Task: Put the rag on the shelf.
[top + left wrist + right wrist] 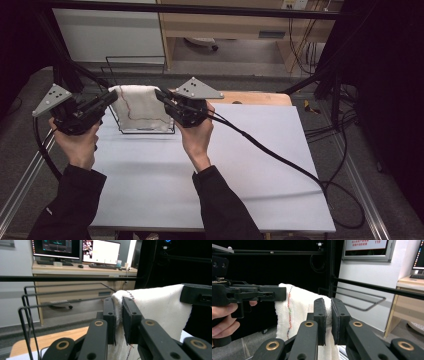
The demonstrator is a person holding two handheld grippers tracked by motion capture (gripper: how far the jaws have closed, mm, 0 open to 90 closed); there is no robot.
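A white towel (140, 107) with a thin coloured stitch line hangs stretched between my two grippers, above a black wire rack (145, 131) on the white table. My left gripper (111, 96) is shut on the towel's left top corner; in the left gripper view its jaws pinch the white towel (152, 307) at my left gripper (119, 315). My right gripper (161, 95) is shut on the right top corner; in the right gripper view the white towel (297, 312) passes between the jaws of my right gripper (328, 315). The towel's lower part drapes down to the rack.
The table's white sheet (215, 170) is bare in front of the rack. A wooden board (260, 98) shows at the far edge. Cables (280, 155) trail from the right gripper across the table to the right. A desk with monitors (100, 251) stands beyond.
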